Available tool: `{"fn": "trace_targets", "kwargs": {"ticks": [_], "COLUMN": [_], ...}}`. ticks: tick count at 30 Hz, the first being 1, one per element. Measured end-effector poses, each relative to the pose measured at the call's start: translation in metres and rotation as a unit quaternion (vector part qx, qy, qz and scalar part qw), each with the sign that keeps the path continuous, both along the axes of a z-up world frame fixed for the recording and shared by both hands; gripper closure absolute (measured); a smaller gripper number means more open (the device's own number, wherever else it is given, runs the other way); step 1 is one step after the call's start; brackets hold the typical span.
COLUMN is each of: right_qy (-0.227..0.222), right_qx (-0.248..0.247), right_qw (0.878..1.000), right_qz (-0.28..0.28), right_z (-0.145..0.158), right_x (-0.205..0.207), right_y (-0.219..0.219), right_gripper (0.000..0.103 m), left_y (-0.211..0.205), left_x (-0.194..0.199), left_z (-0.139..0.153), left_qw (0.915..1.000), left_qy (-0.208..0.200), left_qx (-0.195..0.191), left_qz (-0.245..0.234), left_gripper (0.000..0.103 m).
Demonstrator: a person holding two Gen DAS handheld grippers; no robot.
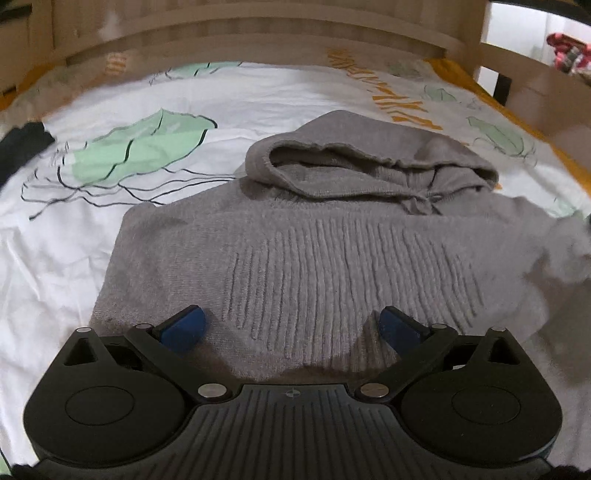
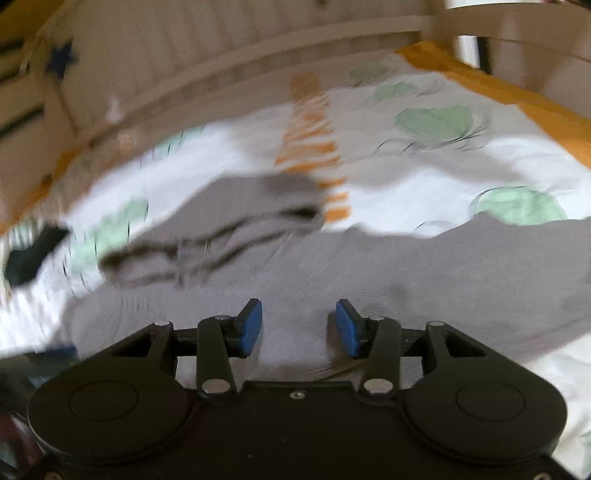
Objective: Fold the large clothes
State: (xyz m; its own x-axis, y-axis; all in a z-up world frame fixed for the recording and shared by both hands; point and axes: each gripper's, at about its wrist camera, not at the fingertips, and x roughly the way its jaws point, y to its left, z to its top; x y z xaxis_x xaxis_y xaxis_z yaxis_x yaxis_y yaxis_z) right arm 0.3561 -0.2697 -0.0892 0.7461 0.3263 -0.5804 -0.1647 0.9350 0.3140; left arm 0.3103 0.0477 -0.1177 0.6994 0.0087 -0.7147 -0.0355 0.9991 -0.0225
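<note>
A grey knitted hoodie (image 1: 332, 243) lies flat on the bed, its hood (image 1: 369, 162) at the far end and a ribbed panel in the middle. My left gripper (image 1: 291, 326) is wide open and empty, just above the hoodie's near part. In the right wrist view the picture is blurred; the hoodie (image 2: 406, 273) lies across the frame with its hood (image 2: 236, 221) to the left. My right gripper (image 2: 299, 326) is open and empty above the grey fabric.
The bed sheet (image 1: 110, 229) is white with green leaf prints and orange marks. A wooden headboard (image 1: 258, 33) and side rails ring the bed. A dark cloth (image 1: 22, 144) lies at the left edge. A red patterned item (image 1: 569, 51) is beyond the right rail.
</note>
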Motion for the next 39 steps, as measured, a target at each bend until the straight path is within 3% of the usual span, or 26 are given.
{"fn": "trace_targets", "kwargs": {"ticks": [7,16,21,29,31,32,33,34,37,39], "right_qy": [0.004,0.015,0.023,0.016,0.014,0.016,0.022,0.027,0.017,-0.001], "right_qx": [0.021,-0.013,-0.027,0.044,0.065,0.072,0.076,0.082,0.081,0.067], "right_qw": [0.992,0.960,0.950,0.939,0.935,0.933,0.931,0.930,0.931,0.939], "right_qz": [-0.126,-0.280,-0.311,-0.340,-0.348,-0.352,-0.356,-0.357,-0.354,-0.338], "right_z": [0.015,0.002,-0.008,-0.029,-0.033,-0.035,-0.036,-0.036,-0.026,-0.008], "right_x": [0.001,0.011,0.027,0.037,0.039,0.040,0.041,0.040,0.036,0.030], "right_y": [-0.120,-0.256,-0.294,-0.323,-0.331,-0.334,-0.337,-0.339,-0.337,-0.326], "right_gripper": [0.046,0.046,0.046,0.047,0.051,0.062,0.080,0.087,0.088,0.088], "left_y": [-0.003,-0.007,-0.006,-0.006,-0.006,-0.006,-0.006,-0.006,-0.007,-0.006], "left_x": [0.000,0.000,0.000,0.000,0.000,0.000,0.000,0.000,0.000,0.000], "left_z": [-0.004,-0.005,-0.006,-0.006,-0.006,-0.006,-0.006,-0.006,-0.006,-0.006], "left_qw": [0.9999,0.9998,0.9997,0.9997,0.9997,0.9997,0.9997,0.9997,0.9997,0.9997], "left_qy": [-0.004,-0.007,-0.008,-0.008,-0.008,-0.008,-0.008,-0.008,-0.009,-0.009], "left_qx": [0.013,0.020,0.021,0.021,0.021,0.021,0.021,0.021,0.021,0.021], "left_qz": [0.000,0.002,0.003,0.003,0.003,0.003,0.003,0.003,0.003,0.003], "left_gripper": [0.000,0.000,0.000,0.000,0.000,0.000,0.000,0.000,0.000,0.000]}}
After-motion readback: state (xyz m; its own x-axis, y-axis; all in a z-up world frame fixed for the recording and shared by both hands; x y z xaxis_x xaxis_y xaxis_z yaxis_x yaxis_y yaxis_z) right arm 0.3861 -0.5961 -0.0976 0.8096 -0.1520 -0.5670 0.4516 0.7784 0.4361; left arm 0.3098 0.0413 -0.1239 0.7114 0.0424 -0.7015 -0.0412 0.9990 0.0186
